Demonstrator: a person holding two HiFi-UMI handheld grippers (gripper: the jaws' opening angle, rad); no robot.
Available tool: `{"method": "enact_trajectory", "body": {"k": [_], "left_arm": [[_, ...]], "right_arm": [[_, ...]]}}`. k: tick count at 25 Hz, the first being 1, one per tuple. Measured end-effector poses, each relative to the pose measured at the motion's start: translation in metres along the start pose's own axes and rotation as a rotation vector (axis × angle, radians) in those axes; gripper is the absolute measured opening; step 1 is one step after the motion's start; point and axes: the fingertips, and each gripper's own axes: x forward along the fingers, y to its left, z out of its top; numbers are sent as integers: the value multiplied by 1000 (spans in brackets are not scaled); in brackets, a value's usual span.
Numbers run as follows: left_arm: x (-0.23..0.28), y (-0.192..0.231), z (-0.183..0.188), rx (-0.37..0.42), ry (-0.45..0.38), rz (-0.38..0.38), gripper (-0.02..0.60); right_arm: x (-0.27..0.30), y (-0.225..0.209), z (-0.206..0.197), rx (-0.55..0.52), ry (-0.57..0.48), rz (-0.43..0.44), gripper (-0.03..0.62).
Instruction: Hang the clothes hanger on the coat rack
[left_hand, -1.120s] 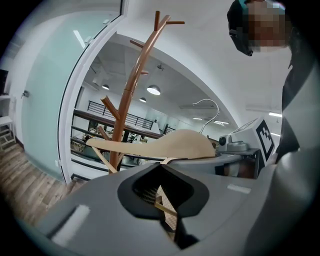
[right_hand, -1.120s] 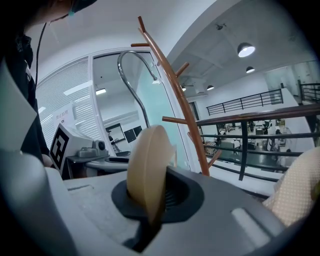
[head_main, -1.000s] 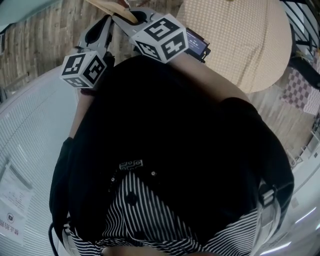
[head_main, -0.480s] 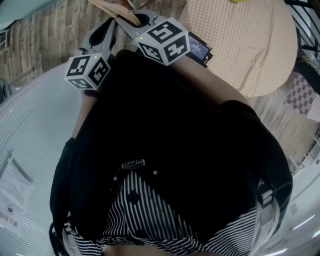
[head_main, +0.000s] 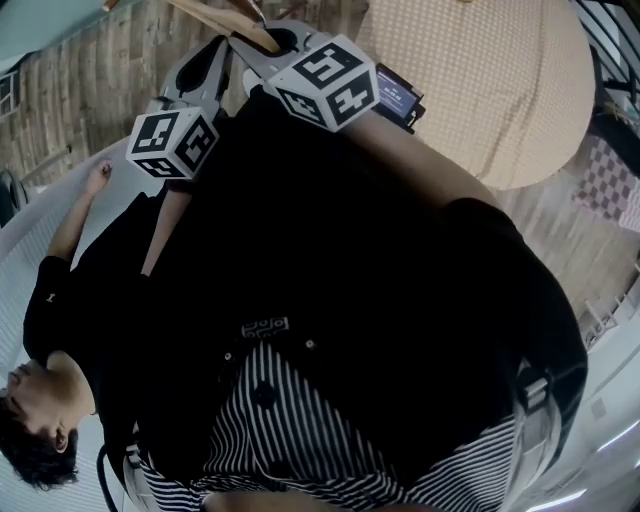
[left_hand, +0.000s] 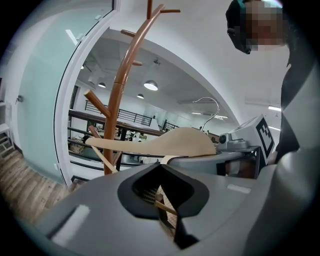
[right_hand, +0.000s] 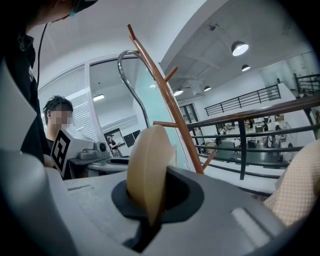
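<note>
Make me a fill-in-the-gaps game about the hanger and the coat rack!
The right gripper is ___ on the wooden hanger.
The hanger's hook is made of ___.
The coat rack is coloured ___.
Missing words: shut; metal; brown.

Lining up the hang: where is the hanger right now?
In the right gripper view, the hanger is clamped in the right hand-held gripper, raised just left of the coat rack.

Ceiling lamps (left_hand: 150, 85) shine above glass partition (left_hand: 45, 100) and railing (right_hand: 242, 150).
</note>
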Motion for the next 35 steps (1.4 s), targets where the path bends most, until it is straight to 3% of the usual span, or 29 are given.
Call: {"method": "enact_trajectory", "body": {"k": [7, 14, 17, 27, 35], "left_arm": [[5, 4, 3, 16, -34, -17, 3], [25, 26, 24, -17, -48, -15, 3], [28, 43, 29, -58, -42, -7, 3], [25, 89, 30, -82, -11, 32, 3], [31, 122, 42, -48, 6, 13, 3]], "right_arm": [[2, -3, 2, -29, -4, -22, 2], [18, -16, 25, -51, 13, 1, 2], [33, -17, 32, -51, 28, 14, 2], [78, -10, 33, -60, 85, 69, 2], [110, -14, 46, -77, 99, 69, 2]]}}
